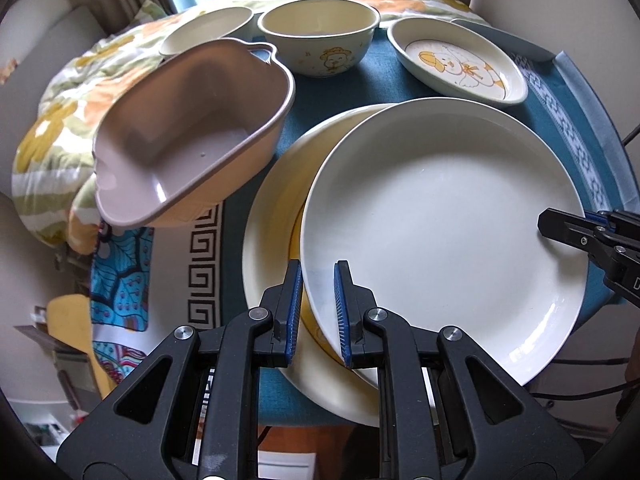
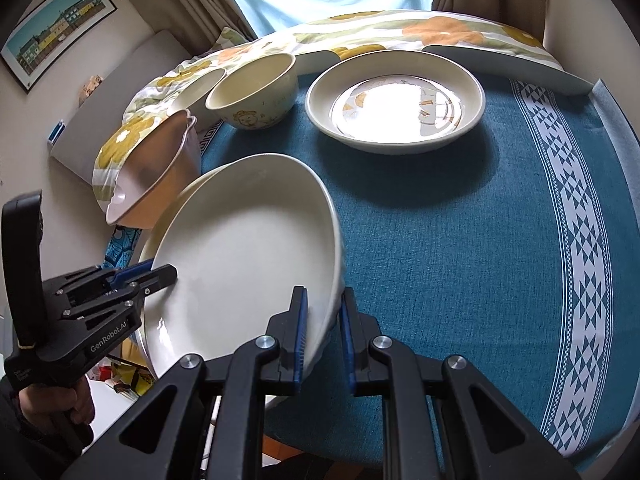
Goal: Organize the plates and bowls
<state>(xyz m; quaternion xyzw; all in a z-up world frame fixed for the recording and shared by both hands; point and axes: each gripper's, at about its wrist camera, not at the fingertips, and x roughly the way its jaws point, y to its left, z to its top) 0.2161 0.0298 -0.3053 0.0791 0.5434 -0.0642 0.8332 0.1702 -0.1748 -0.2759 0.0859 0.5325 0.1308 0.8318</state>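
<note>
A: What did the white plate (image 1: 440, 232) look like?

B: It was round, plain and glossy, tilted up off a second cream plate (image 1: 272, 248) with a yellow inner ring, which lay beneath it on the teal cloth, showing at its left side.

A: And the other pieces?

B: A pinkish-brown bowl (image 1: 192, 132) with small handle tabs sat tipped at the cloth's left edge. Behind it stood a cream bowl (image 1: 318, 36) upright, bearing a cartoon figure, with a shallow cream dish (image 1: 208, 30) just beside it on the left. To the right lay an oval dish (image 1: 460, 62) with a cartoon dog printed inside.
</note>
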